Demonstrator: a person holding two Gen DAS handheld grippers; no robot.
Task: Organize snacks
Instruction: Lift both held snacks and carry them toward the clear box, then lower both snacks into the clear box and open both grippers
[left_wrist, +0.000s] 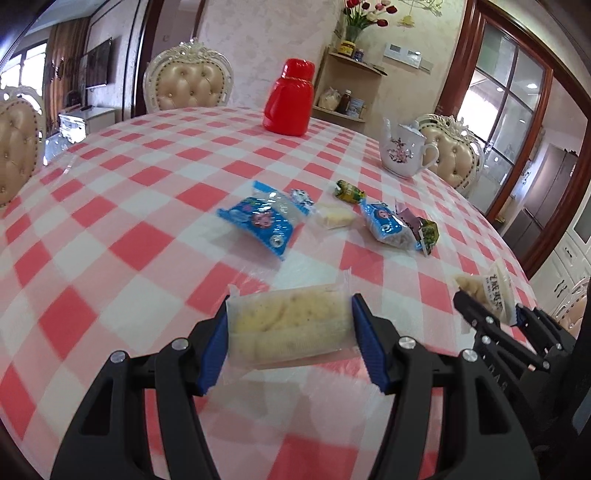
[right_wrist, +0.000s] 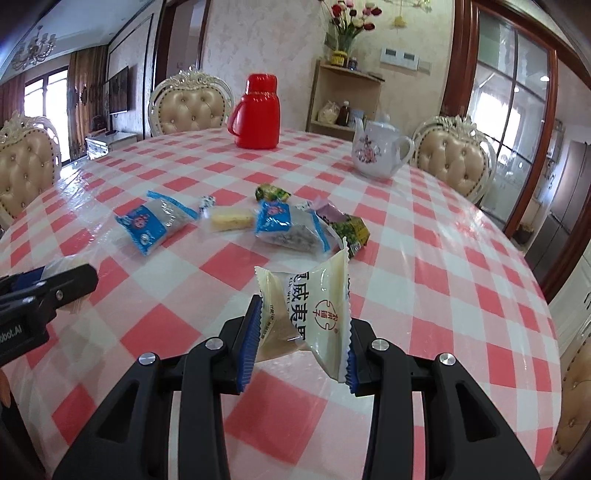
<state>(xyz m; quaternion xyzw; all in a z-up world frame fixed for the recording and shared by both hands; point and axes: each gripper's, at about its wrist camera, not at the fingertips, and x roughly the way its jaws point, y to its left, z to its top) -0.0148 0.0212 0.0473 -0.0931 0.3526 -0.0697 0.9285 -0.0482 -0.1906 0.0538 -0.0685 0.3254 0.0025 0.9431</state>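
Note:
My left gripper (left_wrist: 288, 332) is shut on a clear pack of pale biscuits (left_wrist: 290, 325), held lengthwise between the blue pads above the checked tablecloth (left_wrist: 129, 221). My right gripper (right_wrist: 301, 332) is shut on a cream wafer packet (right_wrist: 314, 314) with red print, held upright; in the left wrist view that right gripper (left_wrist: 487, 314) shows at the far right with its cream wafer packet (left_wrist: 487, 291). More snacks lie mid-table: two blue packets (left_wrist: 258, 218) (left_wrist: 388, 225), a small yellow biscuit pack (left_wrist: 334, 218), green candies (left_wrist: 349, 192) (left_wrist: 428, 232) and a purple wrapper (left_wrist: 408, 216).
A red thermos jug (left_wrist: 290, 99) stands at the far side and a white floral teapot (left_wrist: 402, 151) at the far right. Padded chairs (left_wrist: 188, 81) ring the round table. A corner shelf (left_wrist: 351, 88) with jars and flowers stands behind.

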